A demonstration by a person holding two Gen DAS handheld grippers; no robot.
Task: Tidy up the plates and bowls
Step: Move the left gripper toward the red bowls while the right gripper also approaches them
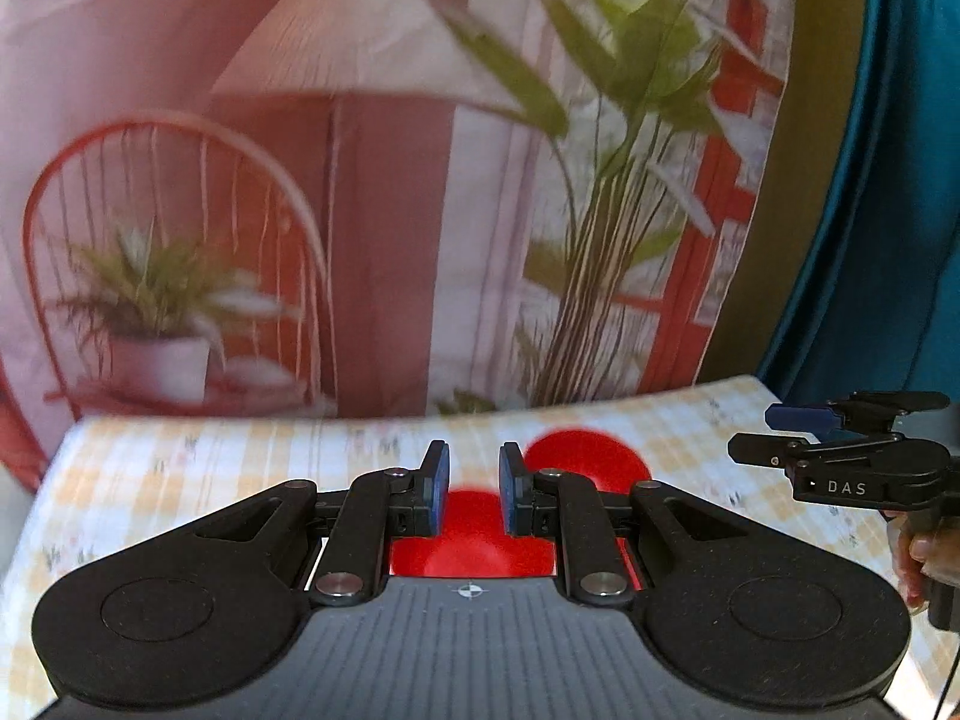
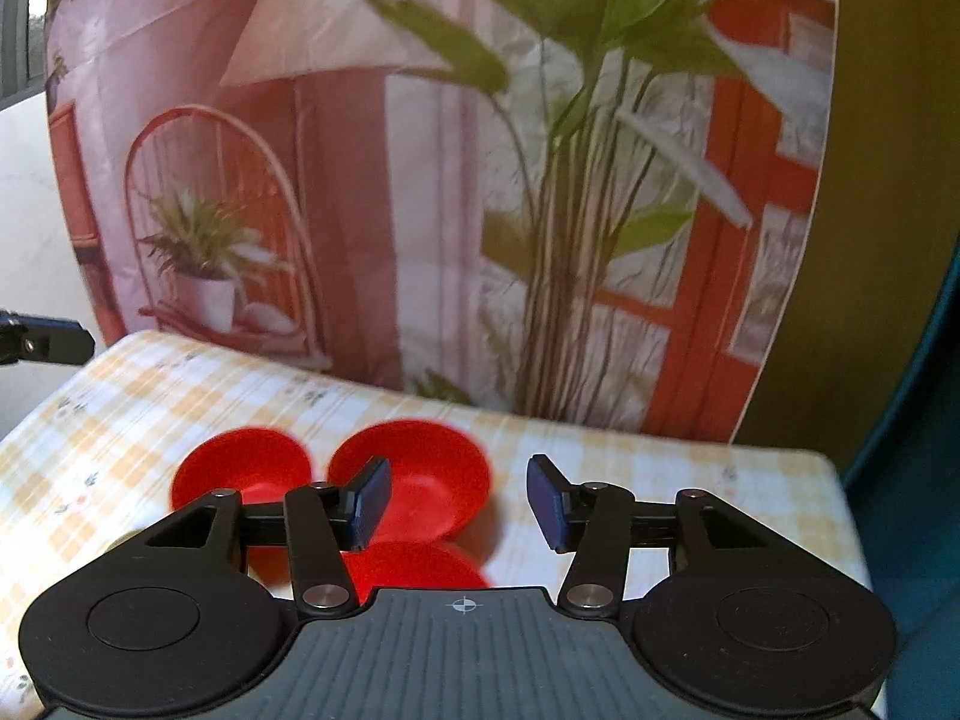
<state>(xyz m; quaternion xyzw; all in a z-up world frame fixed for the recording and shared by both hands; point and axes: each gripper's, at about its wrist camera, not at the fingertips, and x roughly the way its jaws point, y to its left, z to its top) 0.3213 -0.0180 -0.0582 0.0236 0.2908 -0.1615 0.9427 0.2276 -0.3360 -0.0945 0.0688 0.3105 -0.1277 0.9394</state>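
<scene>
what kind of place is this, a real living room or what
Probably a staged recording setup, not a real room: the lamp, chair and plants are printed on a wrinkled backdrop behind a table with a checked cloth holding red bowls.

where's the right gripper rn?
The right gripper hovers open above the checked tablecloth, its left finger over the middle red bowl. From the left wrist view it shows at the far right edge, beside the left gripper.

Red bowls, three: left bowl [image 2: 240, 465], middle bowl [image 2: 420, 474], near bowl [image 2: 414, 564]; upright, clustered on checked counter.
</scene>
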